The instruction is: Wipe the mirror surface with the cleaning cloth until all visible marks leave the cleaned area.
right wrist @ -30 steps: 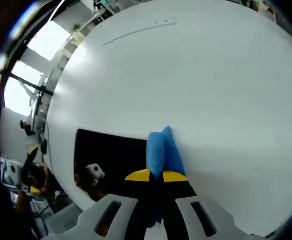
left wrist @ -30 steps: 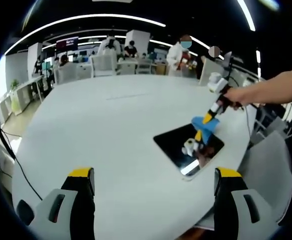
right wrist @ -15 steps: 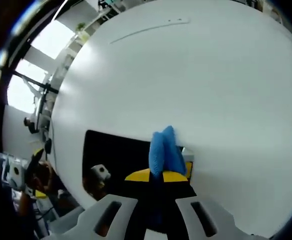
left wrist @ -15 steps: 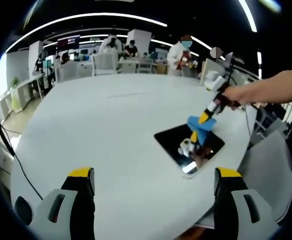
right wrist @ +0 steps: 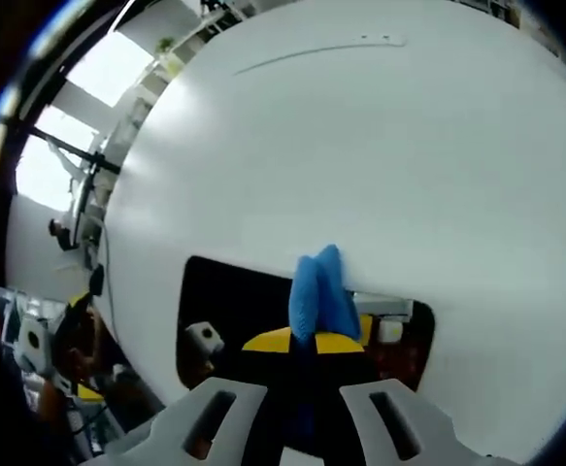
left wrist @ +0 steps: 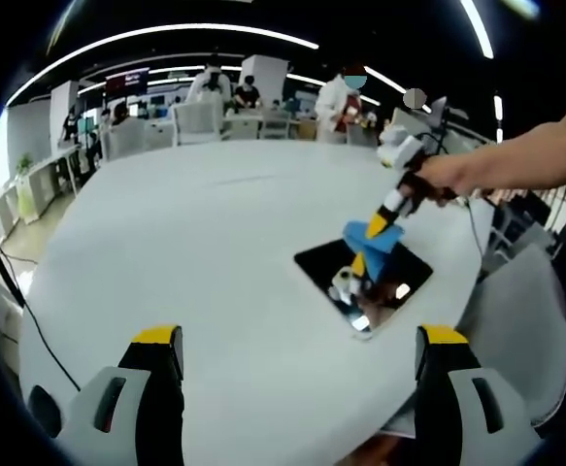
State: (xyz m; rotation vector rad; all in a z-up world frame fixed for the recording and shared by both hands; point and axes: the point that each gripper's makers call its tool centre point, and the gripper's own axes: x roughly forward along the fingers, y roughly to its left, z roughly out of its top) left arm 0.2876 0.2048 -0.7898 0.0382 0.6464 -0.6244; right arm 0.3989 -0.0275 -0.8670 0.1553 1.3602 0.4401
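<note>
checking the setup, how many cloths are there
1: the blue cloth, clamped in the right gripper over the mirror. None else seen.

Blue cleaning cloth (right wrist: 319, 294); dark, glossy mirror (left wrist: 363, 282) with a pale edge; plain white table (left wrist: 195, 252); both grippers, left gripper (left wrist: 297, 349) and right gripper (right wrist: 302, 342), grey with yellow-tipped black jaws.

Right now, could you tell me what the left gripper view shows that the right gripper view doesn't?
Left gripper view: the left gripper with jaws open and empty, a person's hand on the right gripper, people behind the table. Right gripper view: bright windows, and the right gripper from behind. Both: white table, mirror and blue cloth in the right gripper's jaws.
</note>
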